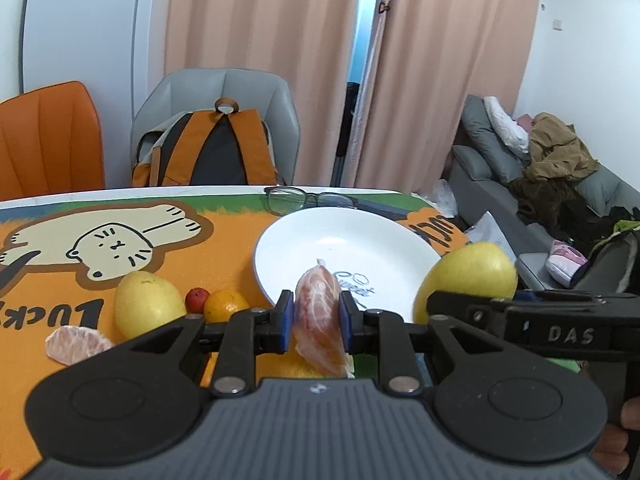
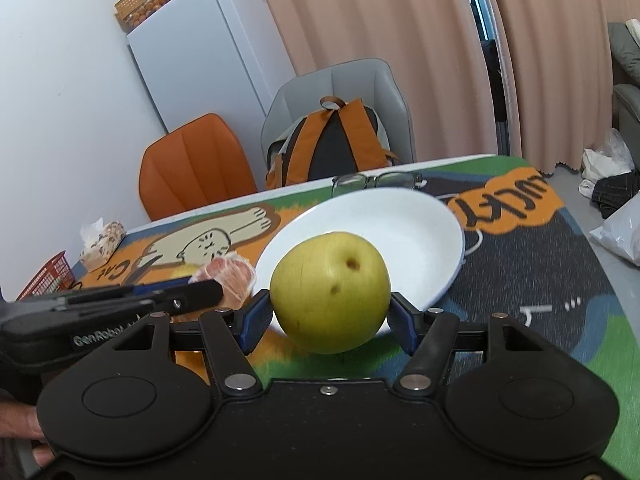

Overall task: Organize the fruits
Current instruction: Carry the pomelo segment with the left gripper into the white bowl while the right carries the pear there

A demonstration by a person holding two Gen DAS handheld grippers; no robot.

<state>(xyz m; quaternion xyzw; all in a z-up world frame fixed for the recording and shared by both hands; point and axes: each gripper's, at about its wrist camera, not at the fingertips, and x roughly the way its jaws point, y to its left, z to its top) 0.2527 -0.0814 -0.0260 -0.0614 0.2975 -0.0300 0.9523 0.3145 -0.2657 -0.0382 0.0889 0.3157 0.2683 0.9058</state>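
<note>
Fruits split between both grippers and the mat, all read off the white plate (image 1: 304, 236). Left gripper (image 1: 314, 316) pinches a peeled pink citrus segment (image 1: 320, 320) between its blue pads, held over the plate's near rim; the segment's lower end runs down behind the gripper body, so that part is cut off. Right gripper (image 2: 330, 314) clamps a yellow-green pear (image 2: 330, 292) from both sides, in front of the plate's near edge; whether the pear touches the mat can't be told, its underside is blurred. The pear blocks much of the plate's near rim in the right wrist view.

Left of the plate on the cartoon cat mat (image 1: 120, 240): a yellow fruit (image 1: 146, 304), a small red fruit (image 1: 197, 298), an orange (image 1: 224, 306) partly hidden by the left gripper's linkage, and another peeled segment (image 1: 76, 344) nearest the camera. Printed text inside the plate is half covered by the held segment, unreadable. Eyeglasses (image 1: 310, 200) lie just beyond the plate's far rim. Behind the table, past the plate, a backpack (image 1: 208, 148) sits on a grey chair (image 1: 224, 92), an orange chair (image 1: 48, 136) beside it.
</note>
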